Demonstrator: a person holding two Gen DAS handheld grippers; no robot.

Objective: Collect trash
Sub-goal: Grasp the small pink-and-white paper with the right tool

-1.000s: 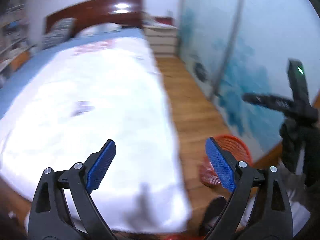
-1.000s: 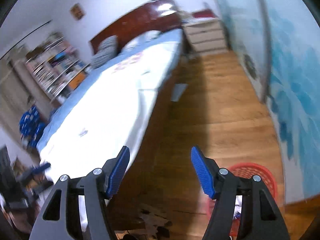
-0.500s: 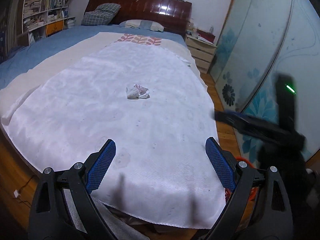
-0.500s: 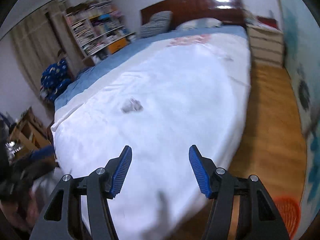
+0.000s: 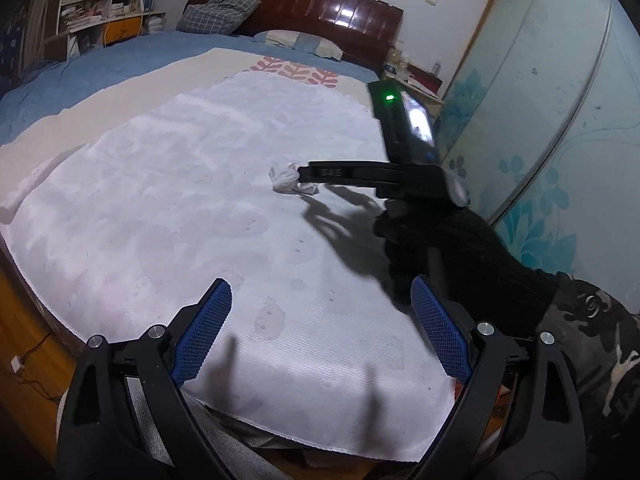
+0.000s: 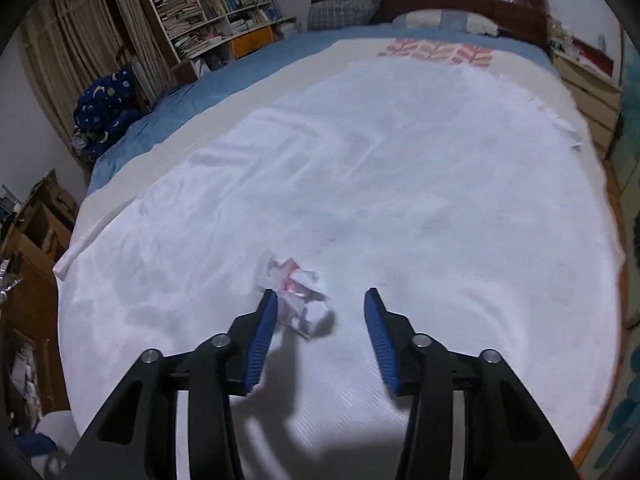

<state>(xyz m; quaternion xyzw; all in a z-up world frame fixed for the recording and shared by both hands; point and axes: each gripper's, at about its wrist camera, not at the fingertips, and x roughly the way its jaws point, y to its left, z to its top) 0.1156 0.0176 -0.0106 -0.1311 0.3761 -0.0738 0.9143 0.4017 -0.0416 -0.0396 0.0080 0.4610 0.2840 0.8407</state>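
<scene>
A crumpled white and pink wrapper point(image 6: 298, 294) lies on the white bed cover point(image 6: 420, 200). My right gripper point(image 6: 320, 310) hovers right at it. Its jaws are closing, the wrapper lies against the left pad point(image 6: 264, 320), and the right pad stands clear of it. In the left wrist view the same wrapper point(image 5: 285, 178) shows at the tip of the right gripper point(image 5: 308, 174), which a black-gloved hand point(image 5: 452, 248) holds. My left gripper point(image 5: 320, 328) hangs open over the near end of the bed with nothing between its fingers.
The bed runs back to a dark wooden headboard point(image 5: 304, 4) with pillows point(image 5: 218, 12). A bookshelf point(image 6: 208, 8) and a blue bundle point(image 6: 106, 108) stand on the left. A nightstand point(image 6: 588, 92), blue-patterned wardrobe doors point(image 5: 540, 112) and wooden floor point(image 5: 24, 344) flank the bed.
Both views swung from the floor and a red basket to the bed. The right gripper reached across to the wrapper, and its jaws have narrowed. The left gripper stayed open.
</scene>
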